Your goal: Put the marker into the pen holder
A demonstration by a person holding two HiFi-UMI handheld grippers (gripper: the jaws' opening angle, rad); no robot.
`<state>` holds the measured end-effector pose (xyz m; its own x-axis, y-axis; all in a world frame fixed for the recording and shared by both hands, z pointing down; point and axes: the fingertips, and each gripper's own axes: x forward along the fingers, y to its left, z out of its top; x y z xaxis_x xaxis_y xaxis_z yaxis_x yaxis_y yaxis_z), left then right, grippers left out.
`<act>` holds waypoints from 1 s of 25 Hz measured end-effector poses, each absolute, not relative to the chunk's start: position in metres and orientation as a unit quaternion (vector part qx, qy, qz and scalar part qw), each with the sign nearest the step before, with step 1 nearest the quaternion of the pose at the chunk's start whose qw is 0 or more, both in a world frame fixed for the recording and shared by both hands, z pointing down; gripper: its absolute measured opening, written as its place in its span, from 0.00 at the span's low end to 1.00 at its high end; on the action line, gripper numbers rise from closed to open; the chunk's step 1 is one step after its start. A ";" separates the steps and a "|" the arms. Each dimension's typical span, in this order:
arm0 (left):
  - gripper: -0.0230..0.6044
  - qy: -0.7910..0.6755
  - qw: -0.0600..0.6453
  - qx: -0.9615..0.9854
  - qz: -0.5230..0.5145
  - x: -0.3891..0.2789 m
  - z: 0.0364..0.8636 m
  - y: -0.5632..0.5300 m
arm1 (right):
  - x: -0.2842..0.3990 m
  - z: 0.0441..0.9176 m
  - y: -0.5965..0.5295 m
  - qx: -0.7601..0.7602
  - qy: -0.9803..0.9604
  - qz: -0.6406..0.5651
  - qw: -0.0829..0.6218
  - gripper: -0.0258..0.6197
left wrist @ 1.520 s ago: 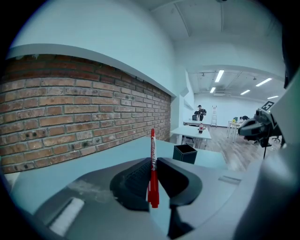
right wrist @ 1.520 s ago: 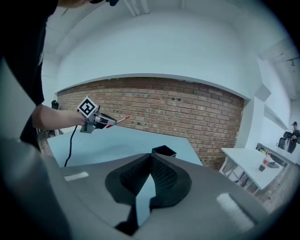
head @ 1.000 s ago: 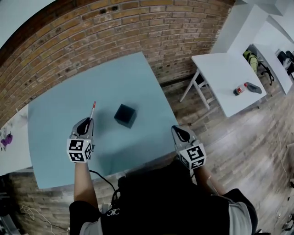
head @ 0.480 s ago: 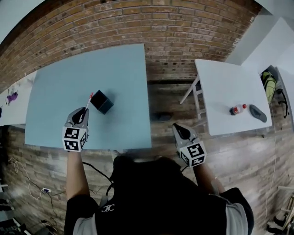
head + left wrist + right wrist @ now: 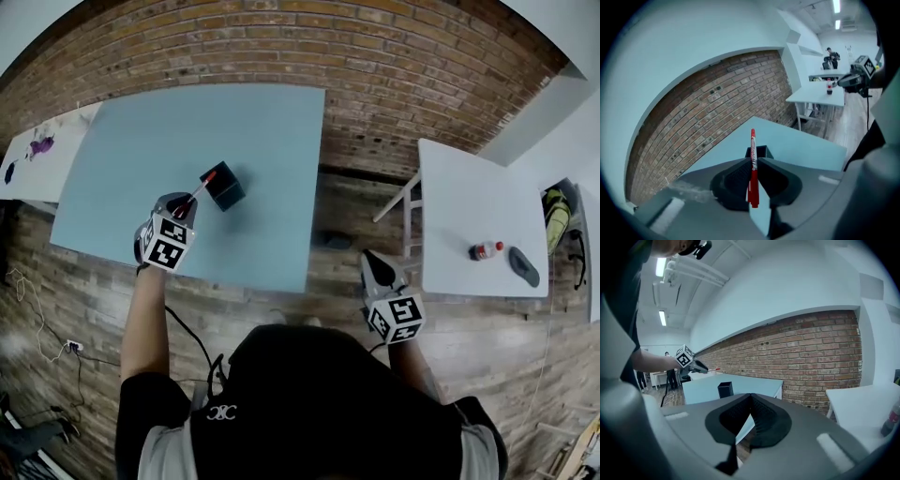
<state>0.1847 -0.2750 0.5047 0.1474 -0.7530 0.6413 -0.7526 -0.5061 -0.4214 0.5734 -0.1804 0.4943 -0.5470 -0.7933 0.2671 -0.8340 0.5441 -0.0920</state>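
Since half a second ago the left gripper [image 5: 190, 200] has swung the marker [image 5: 203, 185] toward the pen holder [image 5: 226, 188]. Before, the red tip sat off to the holder's left; now in the head view it overlaps the holder's upper-left corner. The right gripper [image 5: 371, 256] has pretty much stayed put at lower right, off the table and over the wood floor.

The left tongs are clamped on the marker. In the left gripper view it runs straight up the middle of the frame, pinched around mid-body between the black pads [image 5: 738, 176]. Its red tail end hangs below them and its tip pokes out past them. The black square holder sits right behind it in that view, upright on the light blue table [image 5: 141, 141].

The marker's not in the holder yet. In the right gripper view the left gripper and marker [image 5: 714, 369] are in the air, higher than the holder [image 5: 724, 389] and a bit to its left.

The right tongs are closed together with nothing between them. They're pointing toward the blue table [image 5: 754, 384] and the brick wall [image 5: 811, 352].

At the right edge of the head view there's a white table [image 5: 469, 202] with a small red-capped bottle [image 5: 482, 250] on it and a dark object [image 5: 520, 265] beside that.
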 end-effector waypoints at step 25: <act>0.10 0.170 0.285 -0.502 -0.799 0.164 0.620 -0.389 | 0.619 0.529 -0.161 0.562 -0.803 0.192 0.049 0.05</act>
